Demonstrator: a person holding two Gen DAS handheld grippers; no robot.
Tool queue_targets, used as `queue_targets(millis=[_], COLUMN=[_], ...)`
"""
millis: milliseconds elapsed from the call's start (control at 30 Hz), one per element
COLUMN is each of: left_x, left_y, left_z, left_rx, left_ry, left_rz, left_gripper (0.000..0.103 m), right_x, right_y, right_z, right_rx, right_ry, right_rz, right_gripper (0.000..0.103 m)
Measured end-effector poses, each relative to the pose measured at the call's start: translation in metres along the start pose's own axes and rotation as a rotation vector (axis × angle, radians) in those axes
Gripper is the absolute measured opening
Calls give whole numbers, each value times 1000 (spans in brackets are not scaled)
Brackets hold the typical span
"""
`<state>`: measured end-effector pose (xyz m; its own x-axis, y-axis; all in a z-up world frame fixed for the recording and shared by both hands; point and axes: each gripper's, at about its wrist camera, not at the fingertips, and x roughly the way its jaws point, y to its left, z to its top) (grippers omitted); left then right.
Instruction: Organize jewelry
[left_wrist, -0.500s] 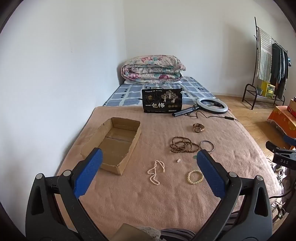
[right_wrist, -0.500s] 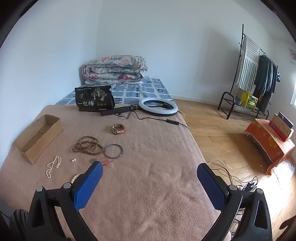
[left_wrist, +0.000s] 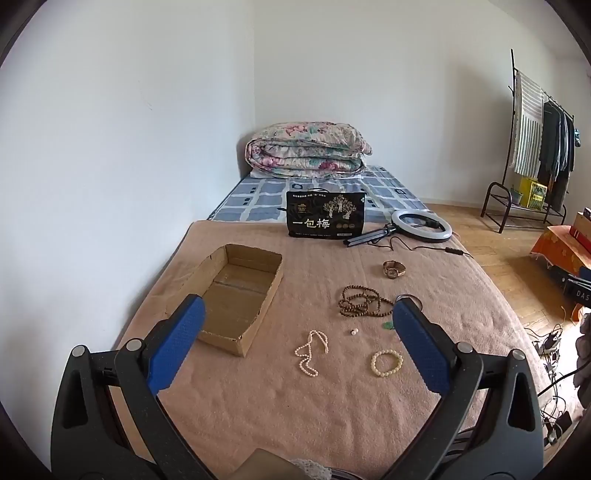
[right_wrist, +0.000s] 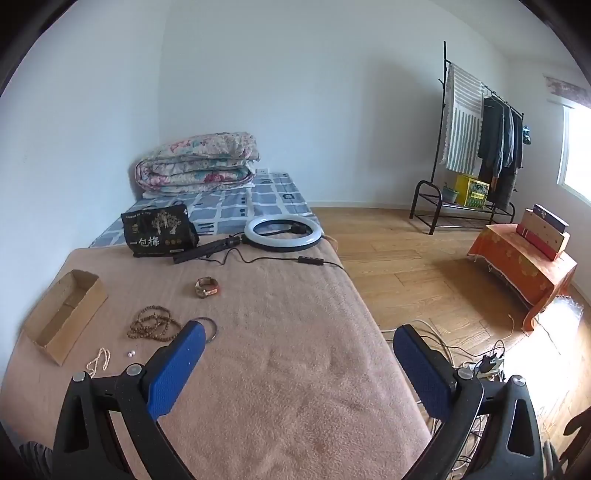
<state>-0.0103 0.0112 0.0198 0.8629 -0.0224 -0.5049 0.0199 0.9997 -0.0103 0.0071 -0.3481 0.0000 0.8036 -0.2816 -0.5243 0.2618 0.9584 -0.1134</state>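
- Clearly, both claws are wide apart and hold nothing: the left claw (left_wrist: 297, 345) hangs over the lower middle of its frame, and the right claw (right_wrist: 299, 363) is low in its own frame, above the bare blanket (right_wrist: 295, 387) on the bed.
- The jewelry lies loose on the blanket, in the centre and centre-right of the left view. The cardboard box (left_wrist: 236, 295) is open at centre-left and looks empty.
- The pearl necklace (left_wrist: 312, 352) is just beside the box's near corner. It is light and limp, so I think it is best to pinch a bunched part, not one single strand.
- The pearl bracelet (left_wrist: 386, 363) lies near the right finger of the left claw. It holds its ring shape, but its round beads may slip, so a grip across the ring seems better.
- The wooden bead string (left_wrist: 364, 304) is a loose pile and may trail when lifted.
- The watch (left_wrist: 393, 268) is farther up. It is stiffer and probably heavier.
- The small pearl (left_wrist: 354, 331) is tiny and can roll or sink into the soft blanket.
- The bangle (right_wrist: 210, 328) is thin and lies flat, so it is hard to get under.
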Motion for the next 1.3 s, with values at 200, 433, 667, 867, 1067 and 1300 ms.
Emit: queue_targets(millis=[200,433,667,867,1067,1300], left_x=[-2,0,14,20,21,19], left_y=[3,4,5,6,6,5], left_z=[2,1,-2,-6,-3,-2], left_rx=[-11,-20,-26,-17,-18,-18], left_ry=[-10,-6,11,8,10,7], left_rz=[3,1,13,22,21,20], left_gripper=[103,103,103,103,103,103], right_x=[-18,-23,-9,1,1,-2], right_y=[-7,6,34,46,55,56], right_z=[22,26,11,0,-4,-5], right_rx=[-23,-25,-71,-83,-93,-107], right_ry=[-52,-75,-47,-17,-9,-4], right_rz=[-27,14,45,71,86,83], right_gripper=[103,103,103,103,103,103])
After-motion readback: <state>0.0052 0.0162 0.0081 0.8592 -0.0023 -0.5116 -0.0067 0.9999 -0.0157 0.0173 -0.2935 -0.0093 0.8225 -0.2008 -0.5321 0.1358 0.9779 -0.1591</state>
